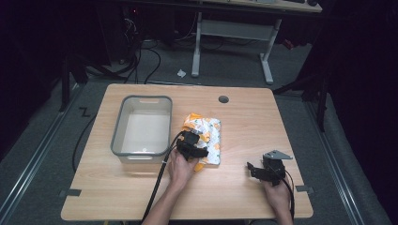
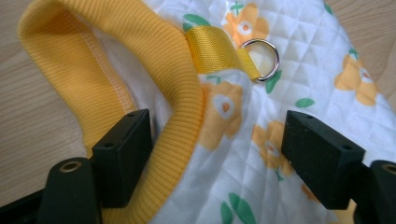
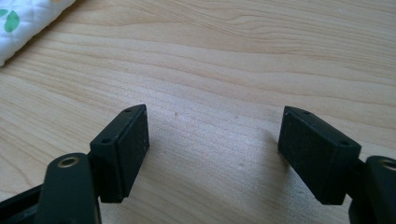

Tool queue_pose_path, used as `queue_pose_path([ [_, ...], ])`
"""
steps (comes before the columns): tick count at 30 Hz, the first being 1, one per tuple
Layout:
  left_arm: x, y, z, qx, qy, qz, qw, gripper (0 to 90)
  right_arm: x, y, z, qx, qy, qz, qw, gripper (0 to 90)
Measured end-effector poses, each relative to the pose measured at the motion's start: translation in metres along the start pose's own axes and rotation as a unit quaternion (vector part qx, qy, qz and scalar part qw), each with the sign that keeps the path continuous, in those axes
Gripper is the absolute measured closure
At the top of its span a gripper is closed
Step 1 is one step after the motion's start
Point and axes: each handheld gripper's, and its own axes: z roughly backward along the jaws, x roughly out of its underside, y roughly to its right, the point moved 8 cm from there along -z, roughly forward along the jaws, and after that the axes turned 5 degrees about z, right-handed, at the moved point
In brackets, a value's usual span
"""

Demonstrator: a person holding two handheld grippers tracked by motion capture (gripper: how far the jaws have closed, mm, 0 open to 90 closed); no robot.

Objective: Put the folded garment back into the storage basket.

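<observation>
Both grippers gape: left gripper [image 2: 215, 154] straddles the quilted garment [image 1: 206, 133] (yellow-trimmed), right gripper [image 3: 215, 154] hovers over the table [image 3: 233, 56].

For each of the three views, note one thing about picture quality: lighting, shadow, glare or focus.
High view: the table is lit while the surrounding room falls into darkness; a bright glare spot sits in the grey bin. Left gripper view: the quilted floral garment is evenly lit and sharp, its metal ring glinting. Right gripper view: the open jaws cast soft shadows on the wood; the nearest jaw parts look slightly blurred.
</observation>
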Motion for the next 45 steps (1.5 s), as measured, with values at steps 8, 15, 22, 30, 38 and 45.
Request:
queue_pose_path([
  [8, 0.0, 0.004, 0.002, 0.013, 0.009, -0.017, 0.9997, 45.2, 0.0, 0.0, 0.0, 0.0, 0.0, 0.0, 1.0, 24.7],
  [15, -0.001, 0.004, 0.004, 0.028, 0.006, -0.014, 0.9995, 66.7, 0.0, 0.0, 0.0, 0.0, 0.0, 0.0, 1.0, 24.7],
  [22, -0.001, 0.009, 0.004, 0.037, 0.009, -0.016, 0.9992, 74.4, 0.0, 0.0, 0.0, 0.0, 0.0, 0.0, 1.0, 24.7],
  [30, -0.001, 0.019, 0.016, 0.053, 0.025, -0.033, 0.9977, 76.2, 0.0, 0.0, 0.0, 0.0, 0.0, 0.0, 1.0, 24.7],
  [38, -0.006, 0.023, 0.033, 0.07, 0.05, -0.029, 0.9959, 76.3, 0.0, 0.0, 0.0, 0.0, 0.0, 0.0, 1.0, 24.7],
  [45, -0.008, 0.025, 0.049, 0.08, 0.068, -0.034, 0.9939, 76.3, 0.0, 0.0, 0.0, 0.0, 0.0, 0.0, 1.0, 24.7],
])
